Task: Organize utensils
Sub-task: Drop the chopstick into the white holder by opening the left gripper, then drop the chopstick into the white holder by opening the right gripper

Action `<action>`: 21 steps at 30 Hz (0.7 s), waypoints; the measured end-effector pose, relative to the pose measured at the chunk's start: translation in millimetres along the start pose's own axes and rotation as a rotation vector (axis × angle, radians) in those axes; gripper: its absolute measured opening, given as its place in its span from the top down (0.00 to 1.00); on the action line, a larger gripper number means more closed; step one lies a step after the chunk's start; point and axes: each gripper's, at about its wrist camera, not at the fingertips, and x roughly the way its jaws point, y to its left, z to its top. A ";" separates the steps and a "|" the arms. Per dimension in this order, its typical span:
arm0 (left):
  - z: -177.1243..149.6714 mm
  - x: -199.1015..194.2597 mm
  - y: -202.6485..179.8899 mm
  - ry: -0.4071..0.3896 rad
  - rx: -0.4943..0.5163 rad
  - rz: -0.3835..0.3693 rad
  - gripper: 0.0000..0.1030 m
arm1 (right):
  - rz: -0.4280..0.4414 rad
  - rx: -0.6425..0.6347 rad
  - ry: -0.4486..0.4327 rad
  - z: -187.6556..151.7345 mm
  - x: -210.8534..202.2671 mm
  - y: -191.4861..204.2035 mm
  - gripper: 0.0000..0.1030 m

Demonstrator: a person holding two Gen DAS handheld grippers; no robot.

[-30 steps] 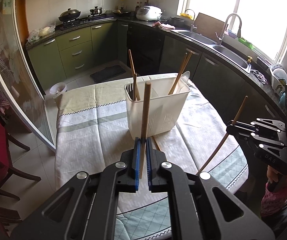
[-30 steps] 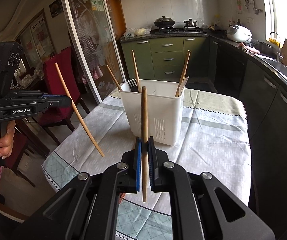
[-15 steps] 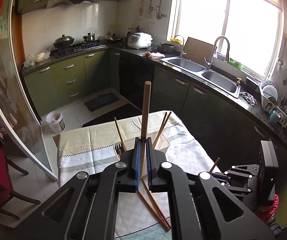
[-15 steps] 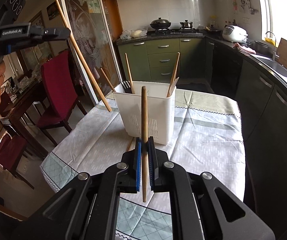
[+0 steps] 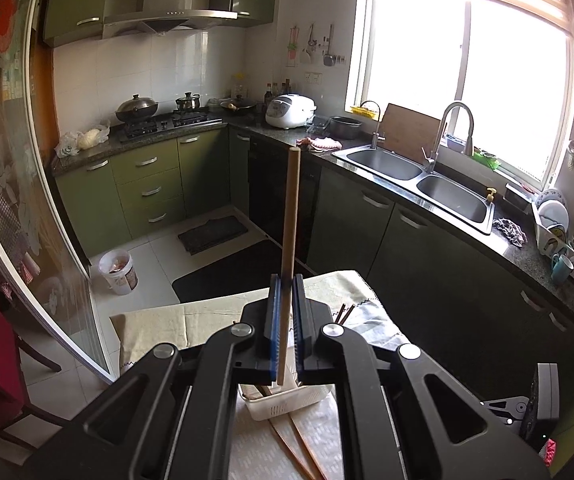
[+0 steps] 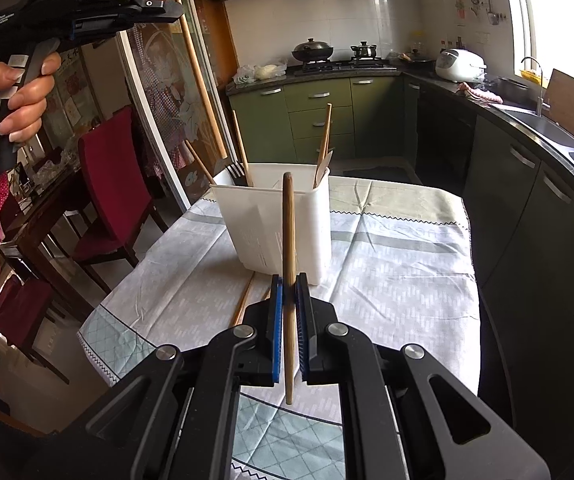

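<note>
My left gripper (image 5: pixel 286 280) is shut on a wooden chopstick (image 5: pixel 292 208) that stands upright between its blue pads. It hangs high over the white utensil holder (image 5: pixel 287 404), whose rim shows below the jaws. In the right wrist view this left gripper (image 6: pixel 169 10) sits at the upper left, with its chopstick (image 6: pixel 199 72) slanting down behind it. My right gripper (image 6: pixel 287 284) is shut on a second upright chopstick (image 6: pixel 288 232), just in front of the holder (image 6: pixel 255 220). The holder has a fork (image 6: pixel 235 170) and several chopsticks (image 6: pixel 325 136) in it. Two loose chopsticks (image 6: pixel 247 296) lie on the cloth-covered table (image 6: pixel 399 264).
A hand (image 6: pixel 15 96) grips the left tool's handle. A red chair (image 6: pixel 107 184) and a glass sliding door stand left of the table. Dark cabinets with a double sink (image 5: pixel 419 176) run along the right, close to the table's edge.
My left gripper has risen well above the holder with its chopstick, so the holder dropped to the bottom of its view. The right gripper edged slightly toward the holder, grip unchanged.
</note>
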 end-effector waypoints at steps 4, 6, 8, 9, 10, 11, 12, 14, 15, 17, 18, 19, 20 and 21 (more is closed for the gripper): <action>-3.4 23.2 3.3 0.015 0.002 0.022 0.94 | 0.002 0.004 0.003 -1.7 0.0 -2.4 0.93; -10.3 36.9 6.2 0.044 -0.003 0.027 0.94 | 0.003 0.006 0.002 -2.1 -0.6 -3.1 0.93; -19.2 50.7 8.4 0.081 -0.008 0.028 0.94 | 0.003 0.009 0.000 -2.4 -1.6 -4.0 0.93; -24.0 57.1 9.7 0.097 -0.010 0.029 0.94 | 0.002 0.009 -0.001 -1.7 -1.6 -4.2 0.93; -28.9 62.6 11.4 0.114 -0.015 0.030 0.94 | 0.001 0.009 -0.001 -1.5 -1.6 -3.8 0.93; -33.7 66.8 13.8 0.128 -0.019 0.028 0.94 | 0.001 0.008 -0.002 -0.8 -1.6 -3.5 0.93; -38.4 71.0 15.7 0.140 -0.020 0.026 0.94 | 0.000 0.006 -0.002 -0.3 -1.5 -2.7 0.93; -47.4 78.3 18.9 0.160 -0.017 0.028 0.94 | 0.001 0.001 -0.001 0.5 -0.7 -0.6 0.93; -51.9 82.2 19.8 0.172 -0.013 0.026 0.94 | 0.003 0.000 -0.002 1.6 -0.2 1.1 0.93; -61.6 89.3 21.7 0.198 0.000 0.032 0.94 | 0.011 -0.004 -0.007 5.3 0.4 4.8 0.93; -66.5 93.8 21.1 0.215 0.013 0.037 0.89 | 0.018 -0.006 -0.011 8.6 0.2 6.4 0.93; -71.4 96.9 21.3 0.229 0.016 0.033 0.77 | 0.024 -0.009 -0.018 12.7 -0.7 8.9 0.93; -75.5 98.4 22.4 0.235 0.011 0.028 0.71 | 0.029 -0.013 -0.028 18.1 -2.0 11.4 0.93; -78.4 98.5 23.3 0.237 0.008 0.025 0.67 | 0.035 -0.017 -0.039 24.6 -3.9 14.2 0.93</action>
